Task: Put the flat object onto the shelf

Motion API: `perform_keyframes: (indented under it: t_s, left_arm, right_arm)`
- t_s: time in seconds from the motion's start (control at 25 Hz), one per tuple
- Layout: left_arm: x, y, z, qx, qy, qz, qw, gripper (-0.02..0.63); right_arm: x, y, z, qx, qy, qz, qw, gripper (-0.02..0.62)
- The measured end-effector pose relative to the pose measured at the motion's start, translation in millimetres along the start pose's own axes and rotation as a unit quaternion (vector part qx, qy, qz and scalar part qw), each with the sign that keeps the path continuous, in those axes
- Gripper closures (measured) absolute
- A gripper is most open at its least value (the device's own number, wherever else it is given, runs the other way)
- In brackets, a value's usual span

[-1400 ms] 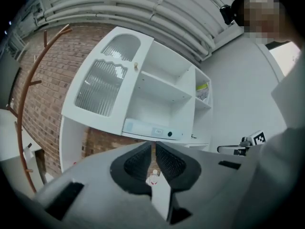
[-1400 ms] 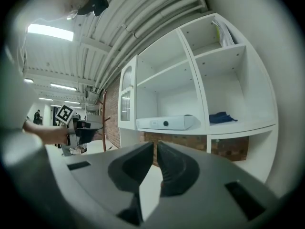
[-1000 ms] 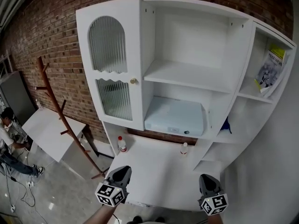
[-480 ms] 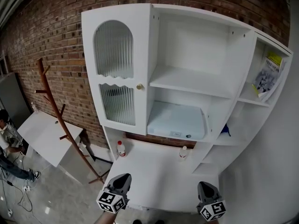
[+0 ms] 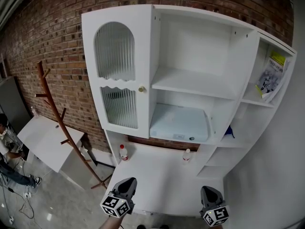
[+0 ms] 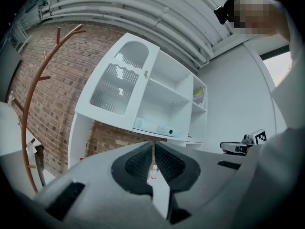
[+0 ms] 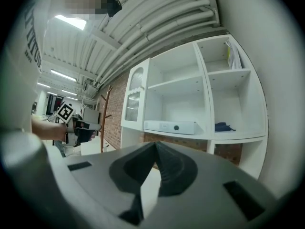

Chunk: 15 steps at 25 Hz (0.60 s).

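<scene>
- left gripper [image 5: 127, 183] and right gripper [image 5: 208, 192]: both jaws closed on nothing, pointing level at the cabinet [image 5: 119, 113]
- flat box [image 5: 179, 123] lies ahead of and above both tips, well apart, in the cabinet's lower middle bay
- looks already shelved; if it must move, open both wide, take opposite ends, keep it level, clear the red-capped bottle [image 5: 123, 152] and small bottle [image 5: 187, 155] below

The flat box [image 5: 178, 123] lies on the cabinet's [image 5: 121, 13] lower shelf [image 5: 215, 138] — bottles [image 5: 124, 152] on the counter [image 5: 162, 178] beneath.
</scene>
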State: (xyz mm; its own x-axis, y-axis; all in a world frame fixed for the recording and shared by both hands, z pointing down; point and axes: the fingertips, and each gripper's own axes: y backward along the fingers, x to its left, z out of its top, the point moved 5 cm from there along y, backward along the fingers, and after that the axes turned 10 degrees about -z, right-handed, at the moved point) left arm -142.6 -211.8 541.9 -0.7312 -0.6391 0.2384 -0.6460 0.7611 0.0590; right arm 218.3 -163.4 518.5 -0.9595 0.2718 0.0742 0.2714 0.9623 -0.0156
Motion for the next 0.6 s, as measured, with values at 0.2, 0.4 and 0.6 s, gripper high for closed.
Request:
perform_keyframes:
  t_s: [0.2,0.4,0.6]
  left_arm:
    - [-0.7,1.5,-0.2,0.003,-0.005,-0.001,1.0,0.569]
    - [0.1,5.5,0.7,0.004,-0.007,0.001,1.0,0.569]
    - [0.2,7.0,2.0,0.008,-0.011,0.0,0.9999,0.569]
  right_arm:
    - [-2.9,0.0,2.4,-0.003,-0.011,-0.005,1.0,0.568]
    - [-1.6,-0.5,5.0,-0.007,-0.012,-0.004,1.0,0.568]
    - [0.2,-0.6,9.3,-0.006,-0.005,-0.002,1.0,0.568]
